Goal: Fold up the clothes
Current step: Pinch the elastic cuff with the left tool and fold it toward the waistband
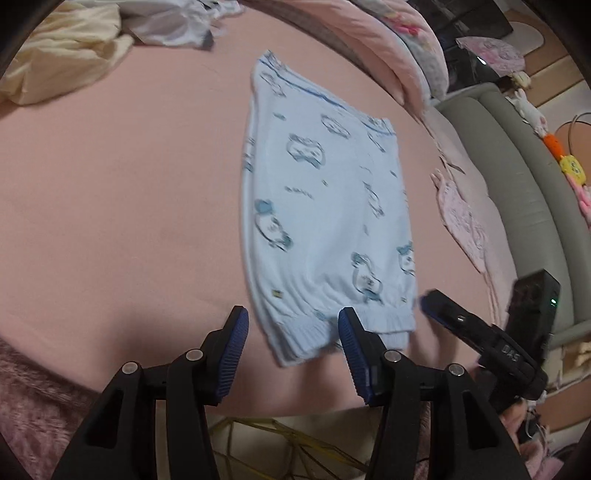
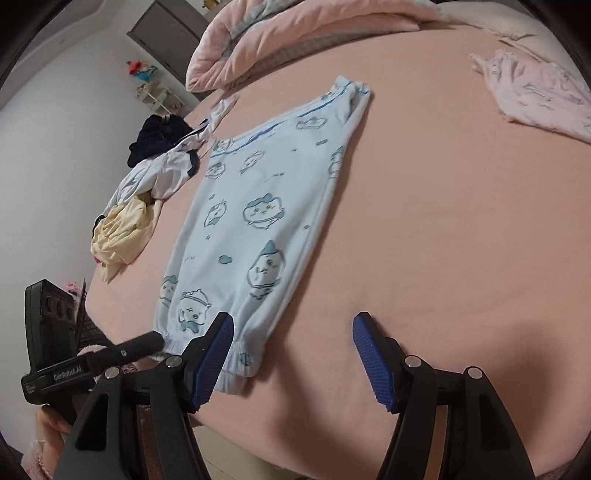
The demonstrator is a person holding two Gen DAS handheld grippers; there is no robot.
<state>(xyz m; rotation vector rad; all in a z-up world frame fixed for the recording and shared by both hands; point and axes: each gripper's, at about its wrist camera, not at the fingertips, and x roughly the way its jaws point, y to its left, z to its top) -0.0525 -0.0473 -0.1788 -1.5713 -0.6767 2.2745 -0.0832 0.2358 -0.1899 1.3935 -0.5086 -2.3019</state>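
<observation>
Light blue trousers with a cartoon print (image 1: 325,206) lie flat, folded lengthwise, on the pink bed sheet (image 1: 129,184). Their ribbed cuffs point toward me and the waistband lies at the far end. My left gripper (image 1: 293,332) is open and empty, just above the cuffs' left part. My right gripper (image 2: 291,336) is open and empty, with its left finger over the cuffs' right corner; the trousers (image 2: 255,206) stretch away ahead of it. The right gripper also shows in the left wrist view (image 1: 443,314), beside the cuffs' right edge. The left gripper shows in the right wrist view (image 2: 144,343).
A cream garment (image 1: 62,55) and white clothes (image 1: 173,26) lie at the bed's far left, with a dark garment (image 2: 159,136) beside them. A pink garment (image 2: 539,92) lies at the right. A pink duvet (image 2: 295,33) is bunched at the far end. A grey padded bed frame (image 1: 517,184) runs along the right.
</observation>
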